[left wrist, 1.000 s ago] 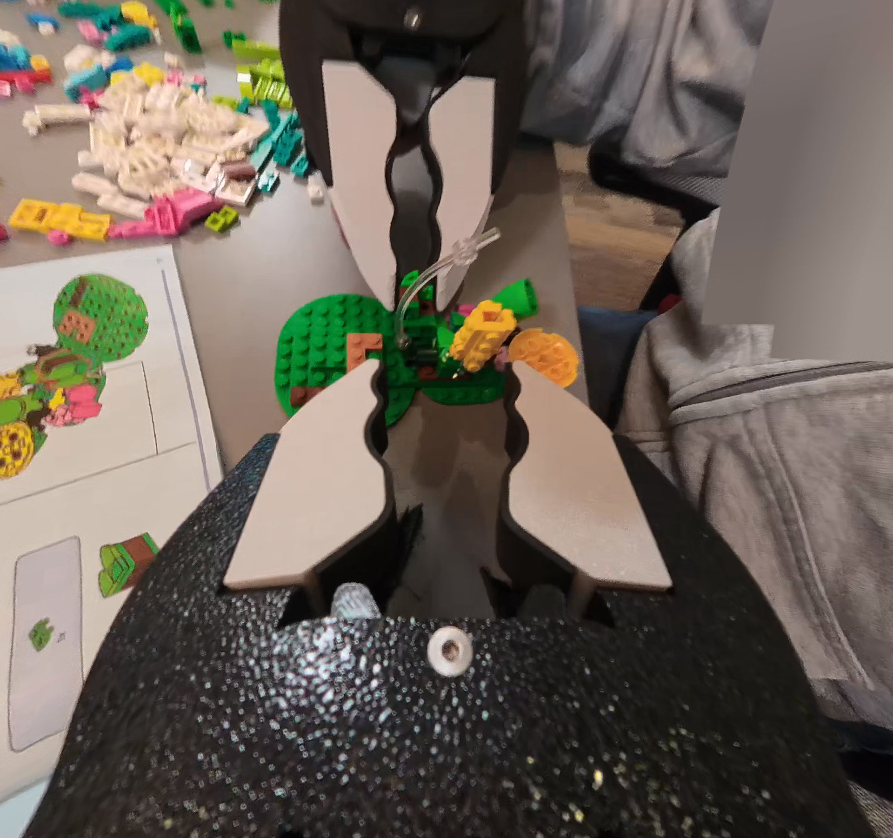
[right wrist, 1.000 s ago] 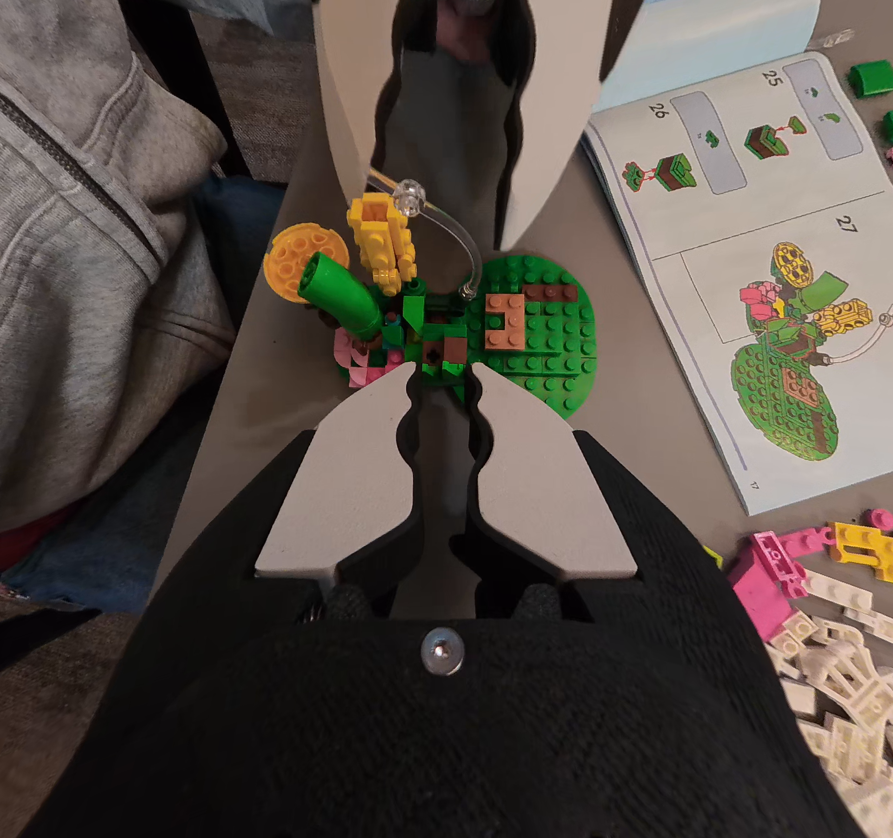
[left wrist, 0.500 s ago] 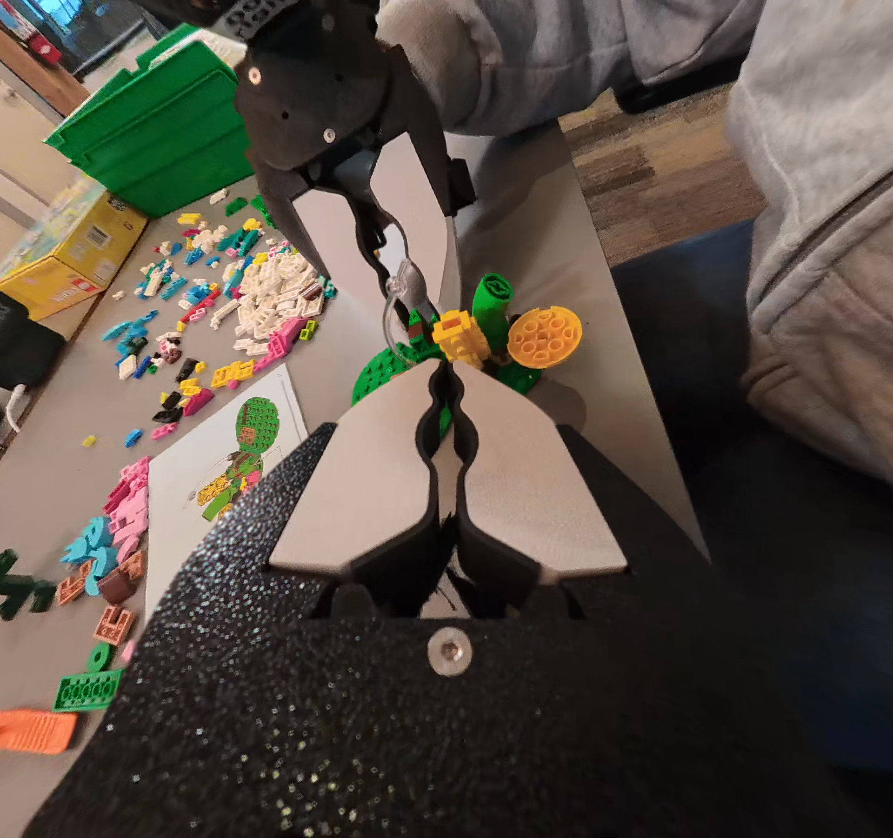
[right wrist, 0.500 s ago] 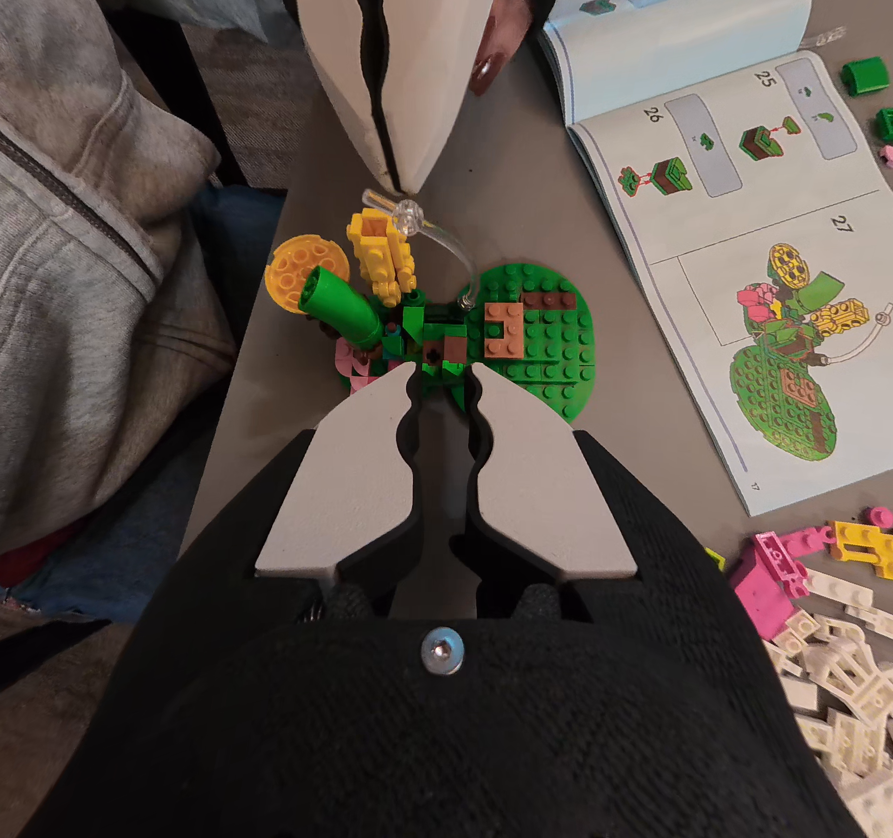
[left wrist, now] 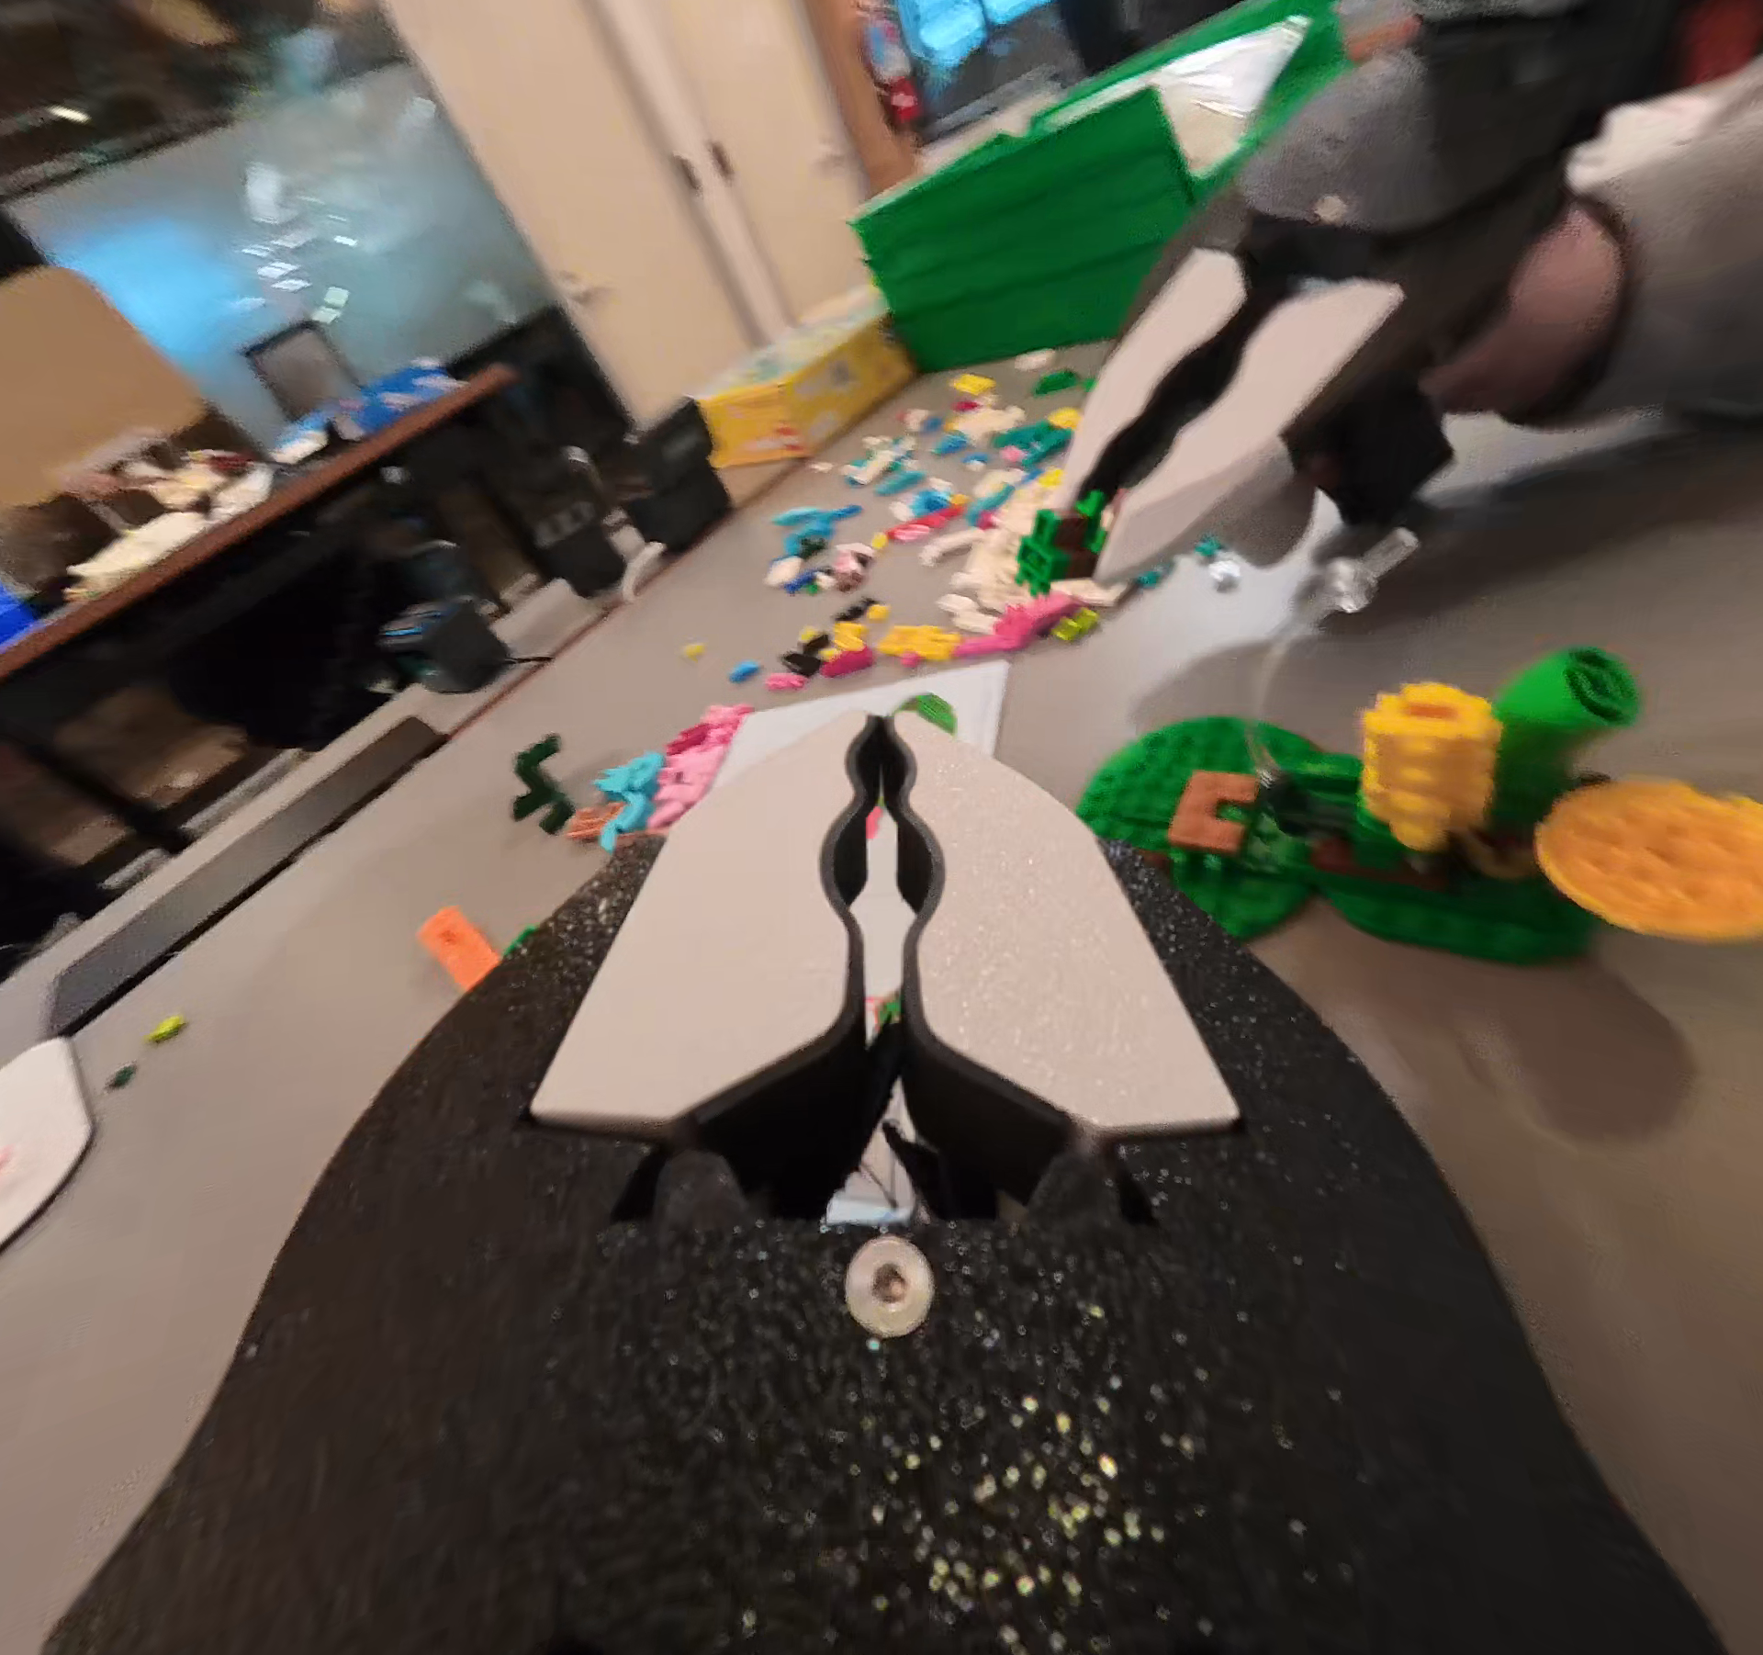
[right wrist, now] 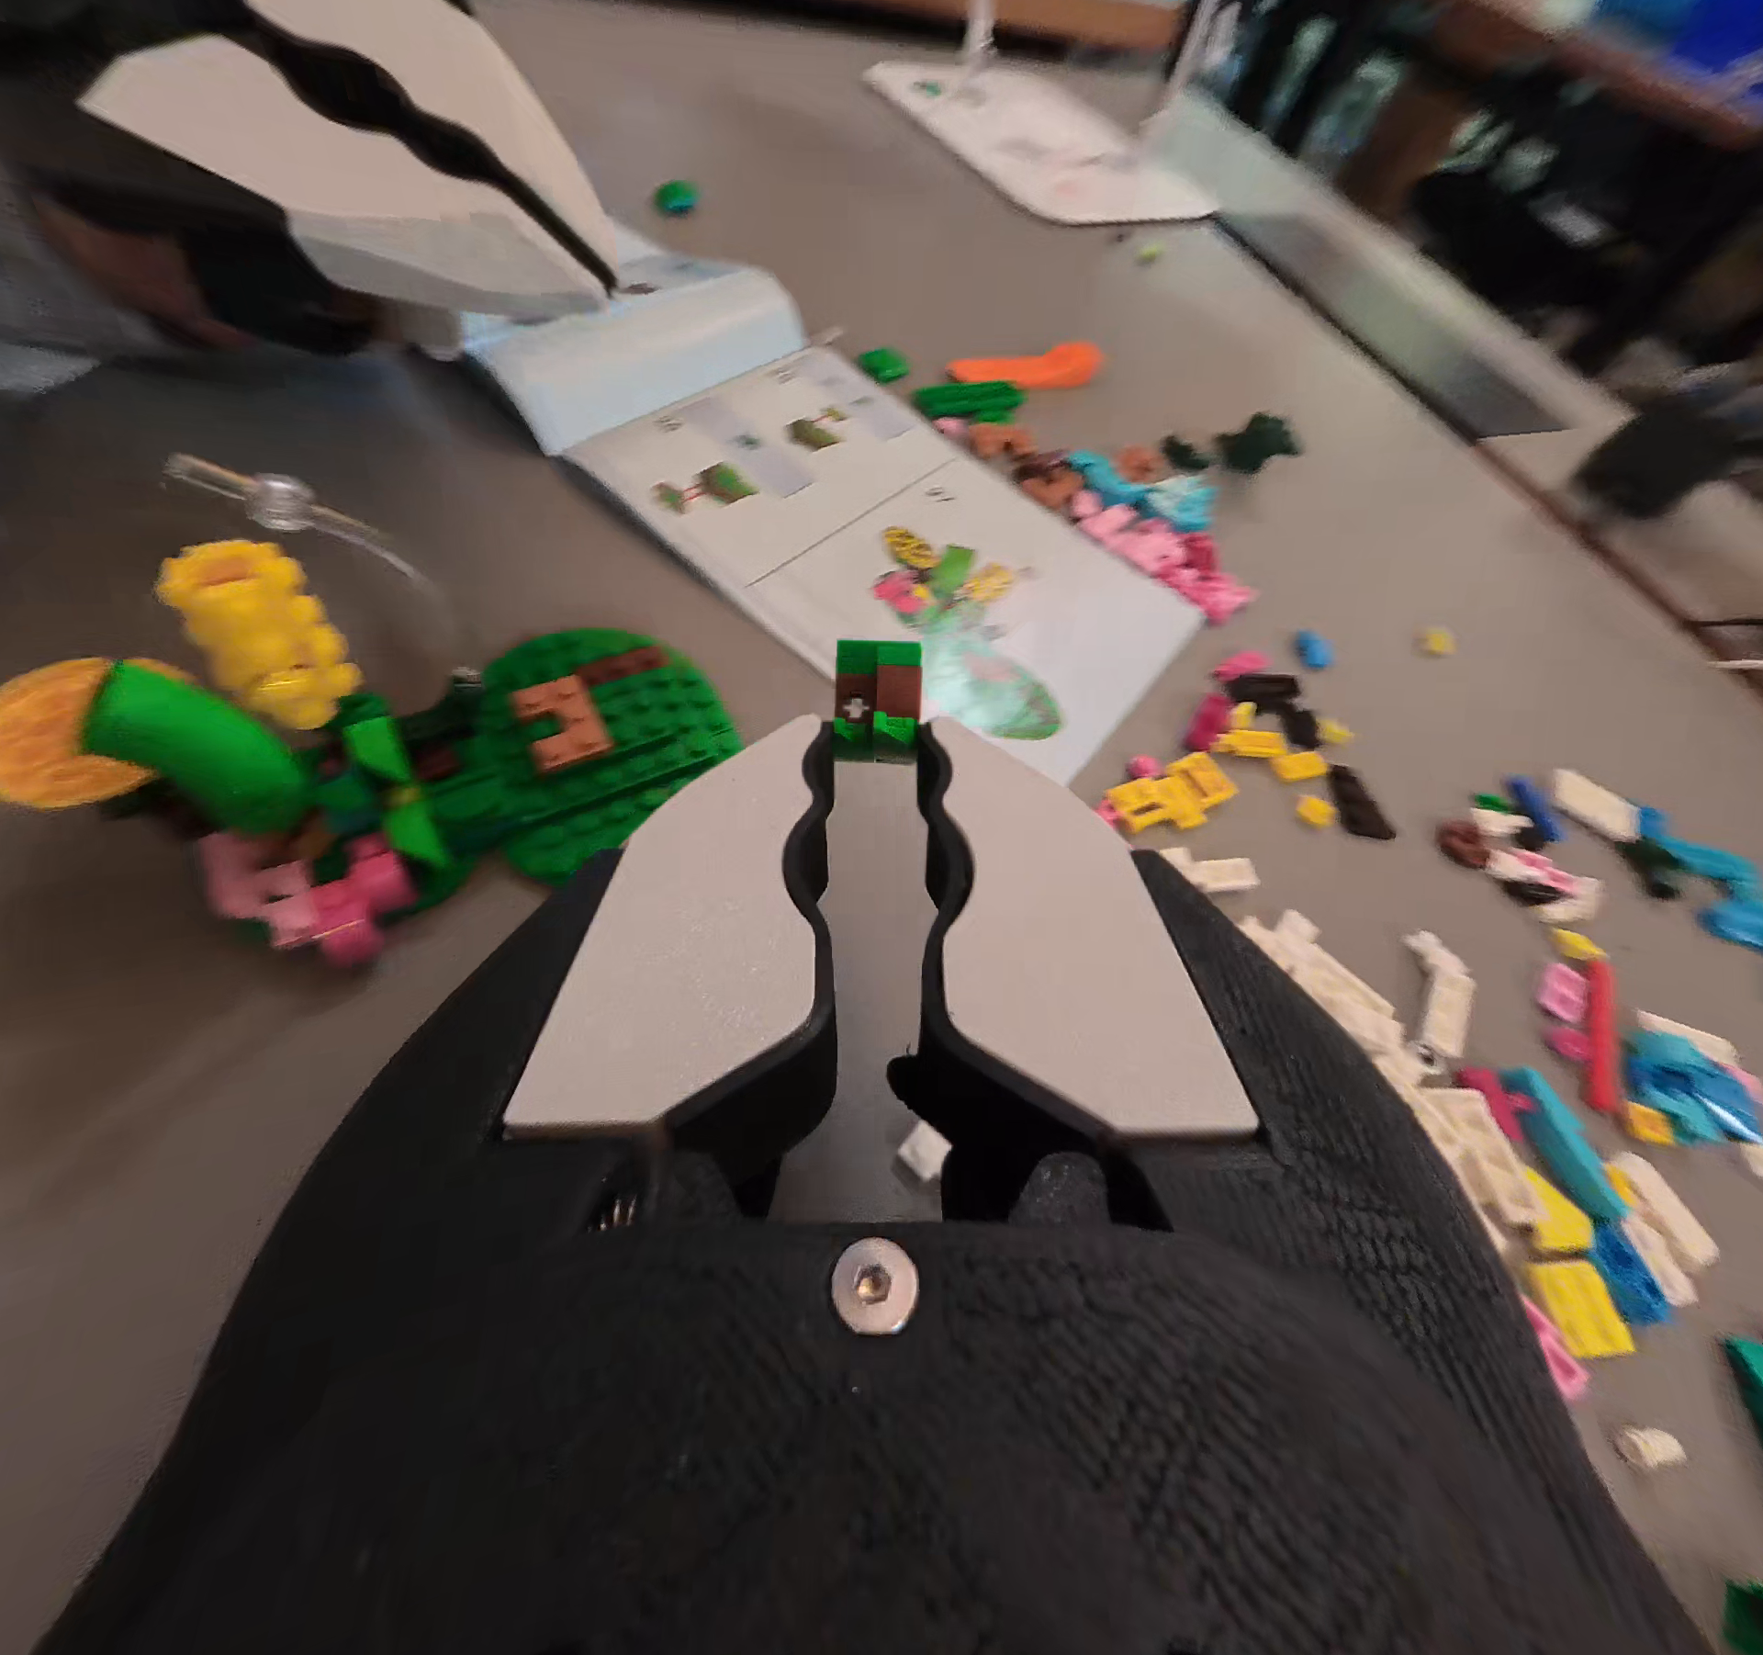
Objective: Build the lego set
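Note:
My right gripper (right wrist: 876, 731) is shut on a small green and brown brick block (right wrist: 878, 698) and holds it above the grey table, right of the brick model (right wrist: 582, 741). The left wrist view shows the same block (left wrist: 1064, 545) at its tips. The model is a green round plate with a yellow flower (right wrist: 253, 626), a green tube, pink bricks and a clear curved stem (right wrist: 286, 507). My left gripper (left wrist: 882, 731) is shut, and nothing shows between its tips. It hovers left of the model (left wrist: 1336, 855), above the open booklet (right wrist: 859, 521).
Loose bricks in many colours (right wrist: 1526, 1084) lie right of the booklet and farther back (left wrist: 954, 560). Green bins (left wrist: 1030, 273) and a yellow box (left wrist: 792, 407) stand at the far end. An orange piece (right wrist: 1030, 364) lies beyond the booklet. A person's sleeve (left wrist: 1622, 178) is behind the right gripper. Left tips to right tips: about 11 centimeters. The clear curved stem (right wrist: 286, 507) sits 8 centimeters or so from the ends of my left fingers. My left wrist view (left wrist: 1337, 577) looks at it from another angle.
My left gripper closed beside the clear stem, then swung up and away to the left, still shut. My right gripper, shut on the green and brown block, lifted it off the model.

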